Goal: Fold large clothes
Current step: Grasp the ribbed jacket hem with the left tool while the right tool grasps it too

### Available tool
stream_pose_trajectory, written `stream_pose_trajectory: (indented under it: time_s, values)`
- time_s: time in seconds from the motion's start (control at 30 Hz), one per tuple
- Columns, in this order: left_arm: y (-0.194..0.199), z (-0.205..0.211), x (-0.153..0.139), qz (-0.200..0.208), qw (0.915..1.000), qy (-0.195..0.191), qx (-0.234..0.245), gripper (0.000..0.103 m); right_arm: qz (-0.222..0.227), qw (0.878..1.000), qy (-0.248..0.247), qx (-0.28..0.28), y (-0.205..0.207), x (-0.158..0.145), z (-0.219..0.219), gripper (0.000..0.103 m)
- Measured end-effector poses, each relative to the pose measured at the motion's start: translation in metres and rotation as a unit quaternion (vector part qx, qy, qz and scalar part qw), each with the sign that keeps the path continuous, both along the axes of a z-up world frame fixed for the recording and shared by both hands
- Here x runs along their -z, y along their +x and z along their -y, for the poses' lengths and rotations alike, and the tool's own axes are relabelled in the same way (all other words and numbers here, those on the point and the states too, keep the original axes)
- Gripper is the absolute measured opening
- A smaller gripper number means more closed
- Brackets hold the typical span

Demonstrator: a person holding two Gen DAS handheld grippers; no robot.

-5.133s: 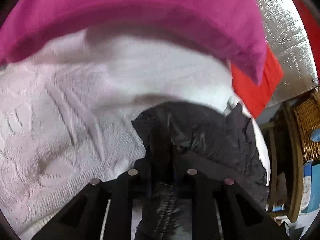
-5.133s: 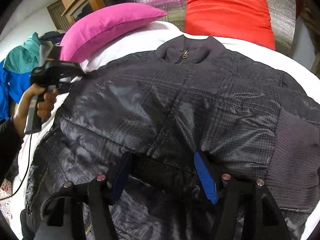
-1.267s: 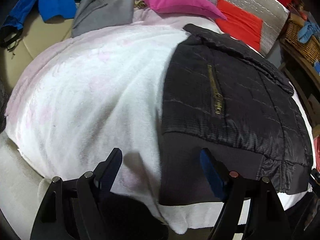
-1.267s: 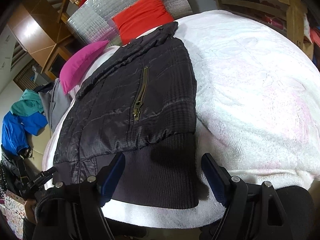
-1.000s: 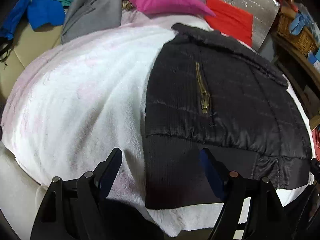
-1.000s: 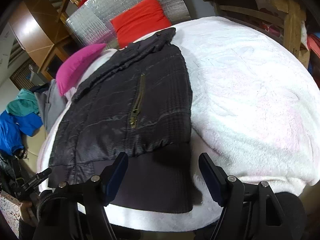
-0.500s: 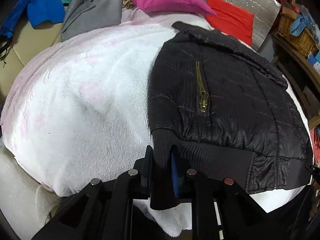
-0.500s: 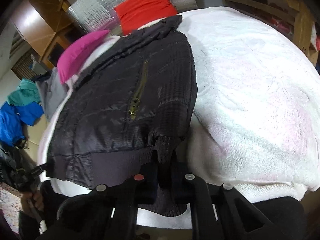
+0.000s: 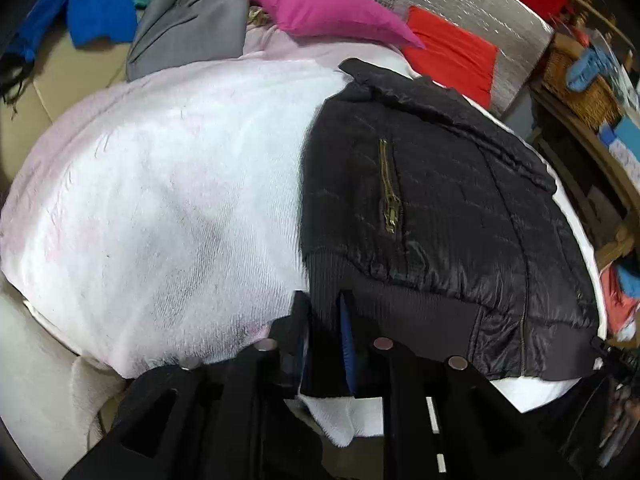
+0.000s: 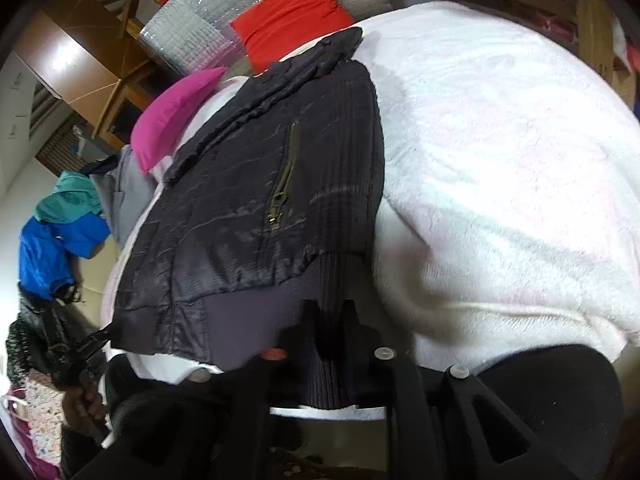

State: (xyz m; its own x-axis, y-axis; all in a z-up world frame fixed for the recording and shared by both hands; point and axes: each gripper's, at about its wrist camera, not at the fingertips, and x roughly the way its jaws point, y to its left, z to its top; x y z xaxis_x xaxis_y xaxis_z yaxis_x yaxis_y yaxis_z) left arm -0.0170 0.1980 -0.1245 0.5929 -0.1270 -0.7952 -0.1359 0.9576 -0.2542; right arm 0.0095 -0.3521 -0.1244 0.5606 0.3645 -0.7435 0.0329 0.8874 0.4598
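A black quilted jacket (image 9: 432, 192) lies folded into a narrow strip on the white fleece-covered bed (image 9: 168, 184), brass pocket zip up. It also shows in the right wrist view (image 10: 256, 208). My left gripper (image 9: 325, 316) is shut on the left corner of the jacket's ribbed hem (image 9: 400, 312). My right gripper (image 10: 328, 320) is shut on the hem's right corner (image 10: 332, 280). The other gripper shows small at the far hem corner in each view.
A magenta pillow (image 9: 328, 10) and a red pillow (image 9: 452, 50) lie at the head of the bed against a silver foil board (image 9: 460, 0). Grey, blue and teal clothes (image 9: 120, 4) are piled at the left. A wicker basket (image 9: 580, 76) and wooden furniture stand at the right.
Both grippers moved in over the hem corners and closed on them. The hem now bunches and lifts slightly at both corners.
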Motion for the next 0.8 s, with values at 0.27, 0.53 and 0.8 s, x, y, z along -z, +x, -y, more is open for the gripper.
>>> stream_pose_trajectory:
  time_s: [0.27, 0.53, 0.8]
  values:
    - [0.014, 0.010, -0.004, 0.019, 0.9995, 0.008, 0.022, 0.023, 0.012, 1.000, -0.005, 0.008, 0.013, 0.001, -0.008, 0.068]
    - [0.032, 0.003, 0.018, -0.037, 0.9977, -0.024, 0.051, 0.030, 0.008, 1.000, 0.001, 0.012, 0.009, 0.010, -0.005, 0.068]
    - [0.042, 0.002, 0.022, -0.038, 0.9969, -0.043, 0.055, 0.044, 0.008, 1.000, -0.004, 0.014, 0.011, 0.009, -0.005, 0.068]
